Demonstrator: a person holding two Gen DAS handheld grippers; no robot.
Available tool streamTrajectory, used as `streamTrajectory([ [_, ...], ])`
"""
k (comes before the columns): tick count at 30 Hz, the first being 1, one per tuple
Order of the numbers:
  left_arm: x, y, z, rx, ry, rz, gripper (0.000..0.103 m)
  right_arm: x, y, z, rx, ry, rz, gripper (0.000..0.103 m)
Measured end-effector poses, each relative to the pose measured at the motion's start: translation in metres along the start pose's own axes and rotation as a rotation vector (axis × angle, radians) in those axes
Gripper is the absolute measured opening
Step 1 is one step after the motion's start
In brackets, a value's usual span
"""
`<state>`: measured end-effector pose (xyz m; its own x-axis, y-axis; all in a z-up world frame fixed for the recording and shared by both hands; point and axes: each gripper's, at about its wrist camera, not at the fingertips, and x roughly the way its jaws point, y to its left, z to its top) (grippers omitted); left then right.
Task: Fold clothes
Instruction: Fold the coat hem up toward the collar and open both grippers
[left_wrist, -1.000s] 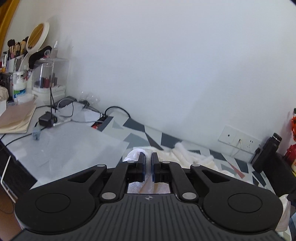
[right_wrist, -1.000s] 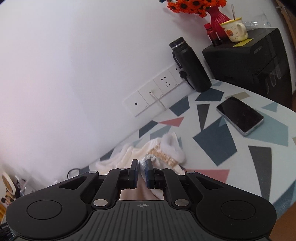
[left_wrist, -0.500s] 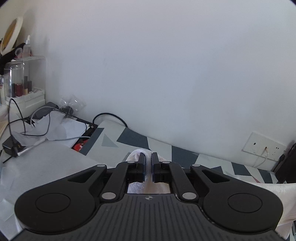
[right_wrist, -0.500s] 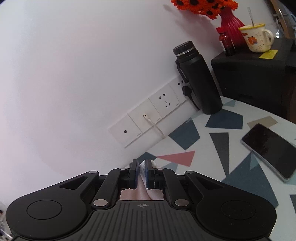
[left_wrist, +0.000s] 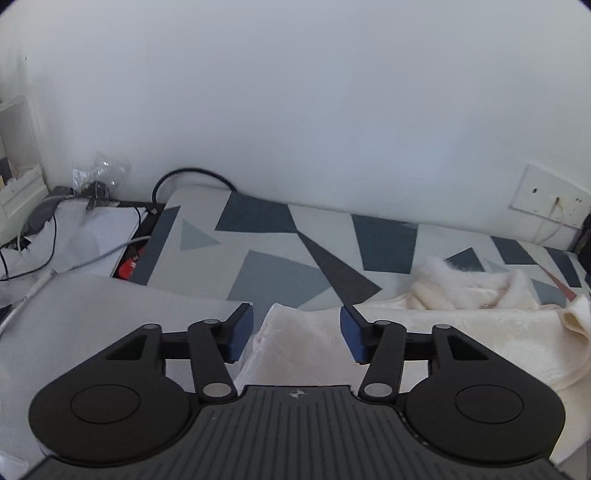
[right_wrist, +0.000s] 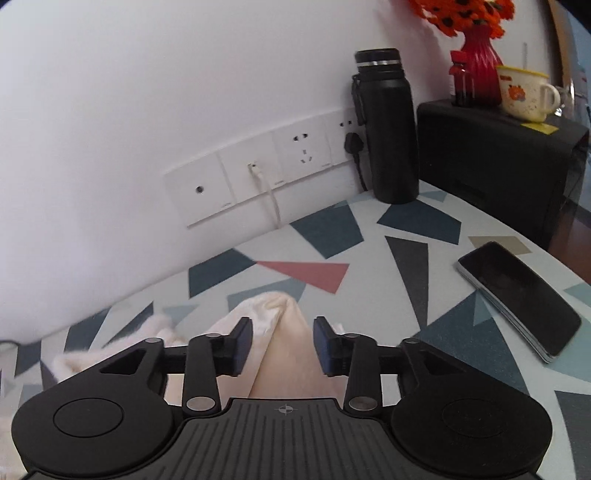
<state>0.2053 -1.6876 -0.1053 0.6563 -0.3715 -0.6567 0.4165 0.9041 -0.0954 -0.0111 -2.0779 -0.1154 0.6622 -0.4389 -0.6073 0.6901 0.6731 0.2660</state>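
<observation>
- Left gripper (left_wrist: 296, 332): jaws opening, blue pads apart. A corner of the cream garment (left_wrist: 461, 332) lies between them, touched by neither pad.
- Right gripper (right_wrist: 282, 341): jaws likewise opening, pads apart. A second peak of the same garment sits between them, free of both pads.
- Garment location: spread on the patterned table (left_wrist: 280, 258), on the near side of the wall sockets (right_wrist: 258, 173). Its fluffy collar section (left_wrist: 465, 284) is bunched on the side nearer the sockets.
- Progress, judged: both held corners look just laid down, so one fold appears placed. How many layers lie below cannot be told from either wrist view.
- Remaining, judged: withdraw both grippers clear of the fabric, smooth the bunched collar, then take at least one more fold to reach a compact stack.
- Open room: bare tabletop lies between the garment and the sockets, enough to shift cloth toward the wall.
- Obstacles, right side: a phone (right_wrist: 521, 299) lies flat beyond the garment, away from the sockets; a black flask (right_wrist: 388, 129) stands just beside the sockets.
- Obstacles, left side: loose cables (left_wrist: 55, 236) and white sheets lie far from the sockets, past the table's left edge.
</observation>
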Motion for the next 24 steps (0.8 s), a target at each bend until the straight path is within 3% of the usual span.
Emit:
streamTrajectory([
  [1, -0.008, -0.001, -0.003, -0.001, 0.009, -0.013, 0.057, -0.003, 0.006, -0.003, -0.025, 0.002, 0.011, 0.05],
  [5, -0.01, 0.002, -0.02, -0.108, 0.149, -0.079, 0.057, 0.007, 0.038, -0.007, -0.195, -0.01, 0.012, 0.055],
  [8, -0.003, 0.0, -0.033, -0.159, 0.239, -0.1, 0.056, 0.035, 0.063, -0.008, -0.282, 0.048, 0.029, 0.056],
  [11, -0.002, -0.007, -0.04, -0.198, 0.276, -0.131, 0.056, 0.065, 0.072, -0.014, -0.312, 0.119, -0.059, 0.056],
  [12, 0.001, -0.008, -0.039, -0.209, 0.269, -0.122, 0.056, 0.071, 0.069, -0.014, -0.287, 0.138, -0.08, 0.055],
  [13, 0.005, -0.008, -0.037, -0.222, 0.262, -0.113, 0.056, 0.077, 0.063, -0.014, -0.25, 0.154, -0.094, 0.047],
  [14, 0.009, -0.009, -0.036, -0.234, 0.255, -0.103, 0.056, 0.079, 0.055, -0.011, -0.197, 0.159, -0.089, 0.022],
  [15, 0.014, -0.004, -0.033, -0.284, 0.261, -0.1, 0.056, 0.075, 0.042, -0.004, -0.112, 0.137, -0.065, 0.008],
  [18, 0.028, 0.009, -0.024, -0.401, 0.255, -0.095, 0.054, 0.05, -0.004, 0.014, 0.191, -0.002, 0.053, 0.009],
  [19, 0.032, 0.011, -0.022, -0.413, 0.247, -0.084, 0.045, 0.042, -0.017, 0.017, 0.276, -0.048, 0.079, 0.008],
  [20, 0.036, 0.014, -0.02, -0.423, 0.24, -0.073, 0.031, 0.04, -0.026, 0.018, 0.316, -0.046, 0.084, 0.006],
  [22, 0.04, 0.017, -0.016, -0.433, 0.24, -0.089, 0.015, 0.043, -0.036, 0.017, 0.34, 0.002, 0.084, 0.006],
  [24, 0.038, 0.014, -0.007, -0.39, 0.254, -0.084, 0.01, 0.05, -0.037, 0.013, 0.33, 0.047, 0.086, 0.005],
])
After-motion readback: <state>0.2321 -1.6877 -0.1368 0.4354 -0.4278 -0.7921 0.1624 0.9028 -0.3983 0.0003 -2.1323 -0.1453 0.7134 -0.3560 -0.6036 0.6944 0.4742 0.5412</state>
